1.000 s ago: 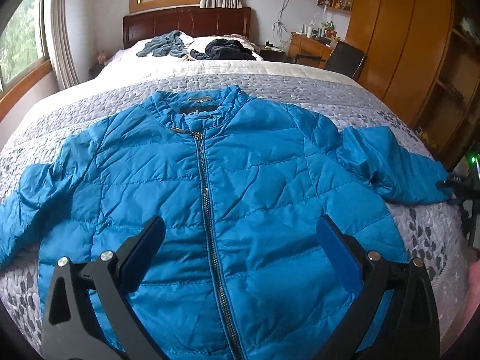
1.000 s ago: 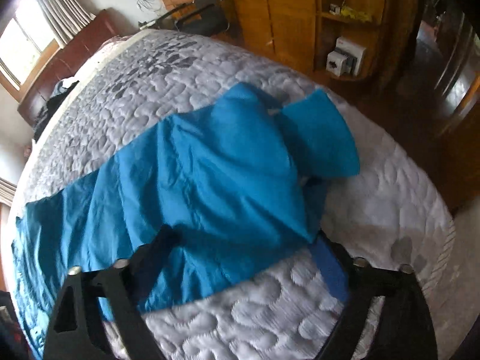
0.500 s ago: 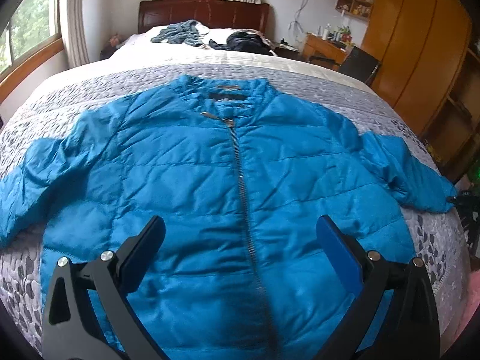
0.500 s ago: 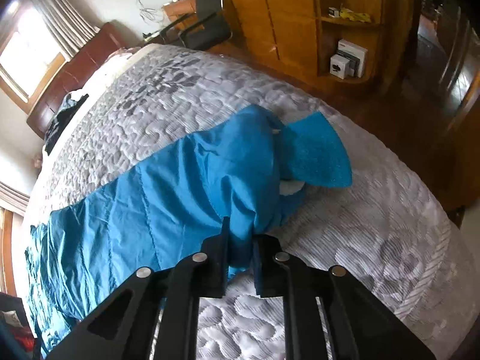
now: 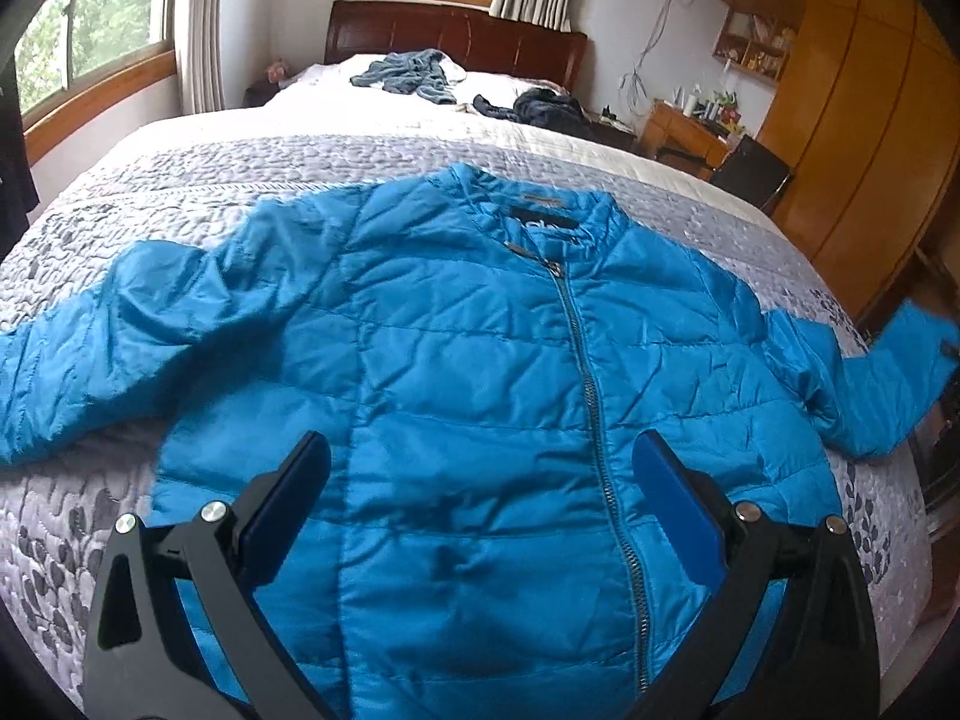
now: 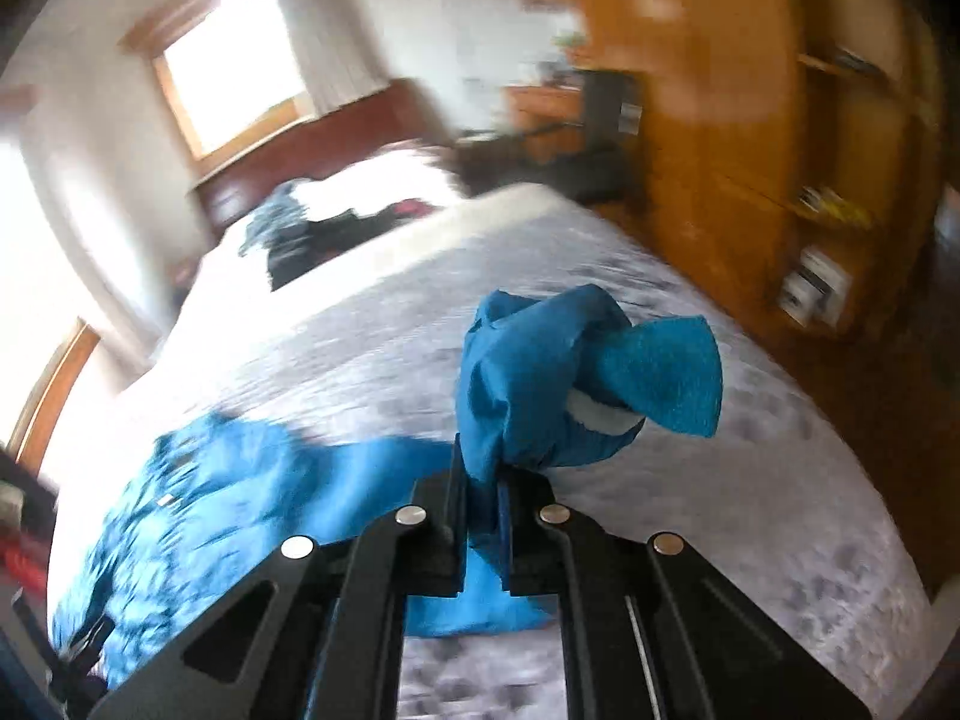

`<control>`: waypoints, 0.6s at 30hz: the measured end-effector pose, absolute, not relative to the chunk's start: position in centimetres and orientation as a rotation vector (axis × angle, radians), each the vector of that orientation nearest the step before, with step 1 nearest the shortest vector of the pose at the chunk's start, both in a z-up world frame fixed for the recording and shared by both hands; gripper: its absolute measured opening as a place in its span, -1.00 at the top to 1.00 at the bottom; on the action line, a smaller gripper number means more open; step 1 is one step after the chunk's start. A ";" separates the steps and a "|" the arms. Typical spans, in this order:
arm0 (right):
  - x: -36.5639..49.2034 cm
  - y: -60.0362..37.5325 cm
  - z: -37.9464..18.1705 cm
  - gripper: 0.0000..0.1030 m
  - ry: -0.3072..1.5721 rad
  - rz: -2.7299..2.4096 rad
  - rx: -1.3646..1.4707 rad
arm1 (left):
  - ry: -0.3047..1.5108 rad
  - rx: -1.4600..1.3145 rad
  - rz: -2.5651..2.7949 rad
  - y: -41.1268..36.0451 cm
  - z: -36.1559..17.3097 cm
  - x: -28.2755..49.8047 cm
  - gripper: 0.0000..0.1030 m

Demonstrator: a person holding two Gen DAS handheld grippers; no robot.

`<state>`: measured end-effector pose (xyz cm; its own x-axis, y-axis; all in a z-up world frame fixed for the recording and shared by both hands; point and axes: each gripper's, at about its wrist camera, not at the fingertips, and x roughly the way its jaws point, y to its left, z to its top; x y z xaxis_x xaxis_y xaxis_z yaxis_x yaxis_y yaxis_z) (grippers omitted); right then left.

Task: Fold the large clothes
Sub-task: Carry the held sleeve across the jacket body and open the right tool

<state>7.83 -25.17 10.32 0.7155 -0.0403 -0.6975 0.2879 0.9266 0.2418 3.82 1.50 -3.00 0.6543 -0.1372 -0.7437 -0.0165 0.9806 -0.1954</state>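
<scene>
Pinching one sleeve [image 6: 540,384] — right gripper [image 6: 480,507]; left gripper [image 5: 480,492] agape — one jacket [image 5: 468,372].

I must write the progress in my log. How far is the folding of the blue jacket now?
Done: the blue jacket lies flat and zipped on the bed. In hand: the right gripper pinches one sleeve cuff. Left: no fold shows; the other sleeve lies spread, and the left gripper is open.
</scene>
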 end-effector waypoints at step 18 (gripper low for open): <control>14.6 5.6 6.3 0.86 0.885 0.327 0.034 | 0.830 -0.218 0.005 7.0 -2.3 2.6 -0.94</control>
